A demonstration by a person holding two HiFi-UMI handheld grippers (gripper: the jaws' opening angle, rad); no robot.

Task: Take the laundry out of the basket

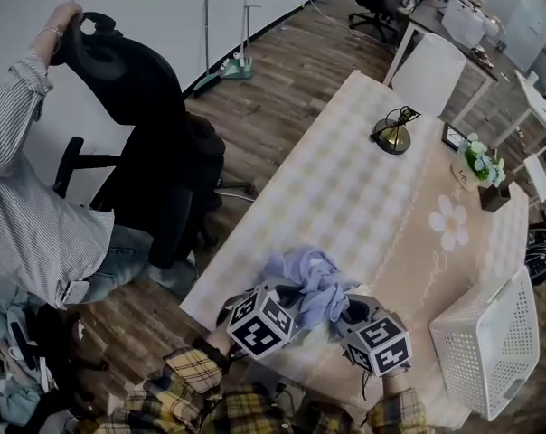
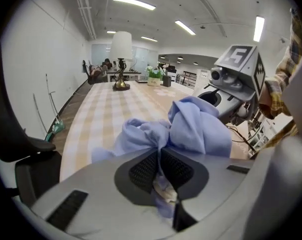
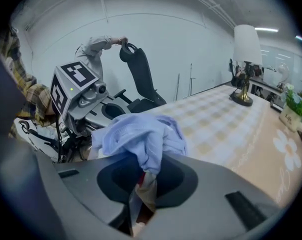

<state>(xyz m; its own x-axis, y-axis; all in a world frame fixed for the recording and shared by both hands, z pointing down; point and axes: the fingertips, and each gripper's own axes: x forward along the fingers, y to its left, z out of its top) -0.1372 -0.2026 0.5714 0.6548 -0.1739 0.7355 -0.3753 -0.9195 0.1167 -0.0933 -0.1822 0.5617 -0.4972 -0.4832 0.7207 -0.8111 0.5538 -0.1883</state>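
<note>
A crumpled light-blue garment rests bunched on the near end of the checked table, held between both grippers. My left gripper is shut on one part of the cloth, which is pinched between its pads. My right gripper is shut on another fold of the garment, with fabric trailing down between the jaws. The white perforated laundry basket lies on its side at the table's right near corner, apart from both grippers.
A brass lamp, a small plant pot and a picture frame stand at the table's far end. Left of the table a person in a striped shirt holds a black office chair. A white chair stands beyond.
</note>
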